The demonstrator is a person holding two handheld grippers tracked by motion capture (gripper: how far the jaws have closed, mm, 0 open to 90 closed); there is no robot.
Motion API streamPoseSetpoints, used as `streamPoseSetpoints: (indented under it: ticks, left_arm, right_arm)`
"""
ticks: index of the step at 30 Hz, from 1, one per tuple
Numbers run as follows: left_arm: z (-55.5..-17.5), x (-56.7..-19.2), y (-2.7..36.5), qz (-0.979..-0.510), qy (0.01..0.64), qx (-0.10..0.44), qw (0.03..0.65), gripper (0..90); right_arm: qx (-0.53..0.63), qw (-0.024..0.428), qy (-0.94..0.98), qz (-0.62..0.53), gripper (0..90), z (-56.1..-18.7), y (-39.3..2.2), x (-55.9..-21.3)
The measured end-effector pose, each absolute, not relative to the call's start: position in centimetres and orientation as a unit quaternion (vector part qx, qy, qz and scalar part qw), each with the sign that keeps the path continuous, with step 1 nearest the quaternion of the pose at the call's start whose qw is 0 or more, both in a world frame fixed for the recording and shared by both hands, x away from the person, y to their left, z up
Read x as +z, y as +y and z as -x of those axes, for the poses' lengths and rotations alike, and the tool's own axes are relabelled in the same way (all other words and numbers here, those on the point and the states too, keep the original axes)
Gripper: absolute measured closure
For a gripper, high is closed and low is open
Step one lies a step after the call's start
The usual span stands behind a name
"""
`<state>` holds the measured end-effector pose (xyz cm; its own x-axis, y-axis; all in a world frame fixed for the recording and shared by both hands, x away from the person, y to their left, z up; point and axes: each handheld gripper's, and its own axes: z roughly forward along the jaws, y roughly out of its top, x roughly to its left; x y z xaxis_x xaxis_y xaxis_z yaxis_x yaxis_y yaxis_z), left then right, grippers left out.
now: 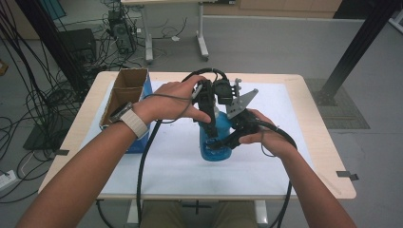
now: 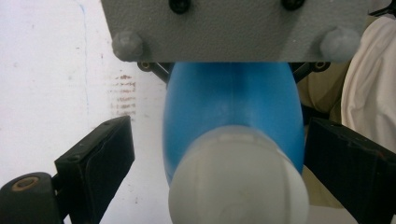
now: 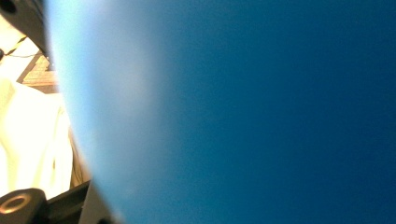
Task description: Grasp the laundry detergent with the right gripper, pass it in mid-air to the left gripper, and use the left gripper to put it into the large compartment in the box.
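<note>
White sheet over the wooden surface (image 1: pixel 313 123), and I'm working at its middle. Cardboard box (image 1: pixel 124 90) sits off at the left edge, well out of this. The blue bottle (image 1: pixel 215 142) stands upright mid-surface, nearer my edge. My right hand-held gripper (image 1: pixel 227 141) is clamped on the bottle's body from the side, holding it steady. My left hand-held gripper (image 2: pixel 219 154) comes down over the top, jaws spread either side of the white cap (image 2: pixel 238 179), not touching it. Risk from here, I'd say: the cap sits off-centre between the jaws, so closing now could catch one edge first, tip the bottle or twist it loose in the right grip.
</note>
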<state>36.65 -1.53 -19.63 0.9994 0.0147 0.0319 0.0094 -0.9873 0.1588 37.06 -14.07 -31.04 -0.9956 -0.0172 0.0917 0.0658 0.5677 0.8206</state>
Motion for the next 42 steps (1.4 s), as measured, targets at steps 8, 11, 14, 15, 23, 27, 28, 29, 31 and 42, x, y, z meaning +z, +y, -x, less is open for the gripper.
streamPoseSetpoints:
  ticks: [8, 11, 14, 15, 23, 27, 28, 29, 31, 42]
  left_arm:
    - [-36.64, -19.80, -1.53, -0.997, 0.006, 0.014, 0.078, 11.6]
    - [-36.65, -20.03, -1.46, -0.997, 0.008, 0.011, 0.077, 12.0]
    - [-36.65, -20.18, -1.38, -0.997, 0.009, 0.009, 0.078, 12.4]
    - [-36.65, -20.19, -1.37, -0.997, 0.009, 0.009, 0.077, 12.5]
    - [-36.65, -20.41, -1.36, -0.997, 0.008, 0.004, 0.077, 14.5]
    - [-36.68, -20.48, -1.29, -0.997, 0.007, 0.003, 0.078, 15.0]
    - [-36.67, -20.48, -1.27, -0.997, 0.008, 0.003, 0.078, 15.3]
    - [-36.68, -20.48, -1.25, -0.997, 0.007, 0.004, 0.078, 15.8]
    - [-36.66, -20.47, -1.24, -0.997, 0.006, 0.004, 0.079, 16.9]
    - [-36.51, -20.50, -1.29, -0.997, 0.001, 0.004, 0.080, 25.1]
  right_arm:
    - [-0.466, 0.043, -0.884, 0.012, 43.7, -37.00, -13.95, -30.74]
    - [-0.469, 0.039, -0.882, 0.007, 43.7, -37.02, -13.88, -30.64]
    - [-0.470, 0.043, -0.882, 0.008, 43.7, -36.94, -13.84, -30.57]
    - [-0.469, 0.043, -0.882, 0.008, 43.7, -36.94, -13.82, -30.55]
    - [-0.466, 0.047, -0.883, 0.005, 43.7, -36.80, -13.56, -30.51]
    - [-0.464, 0.047, -0.884, 0.004, 43.7, -36.82, -13.54, -30.56]
    - [-0.465, 0.047, -0.884, 0.005, 43.7, -36.83, -13.55, -30.56]
    - [-0.465, 0.047, -0.884, 0.005, 43.7, -36.86, -13.57, -30.56]
    - [-0.465, 0.048, -0.884, 0.006, 43.7, -36.88, -13.60, -30.56]
    - [-0.466, 0.049, -0.884, 0.004, 43.7, -36.82, -13.55, -30.51]
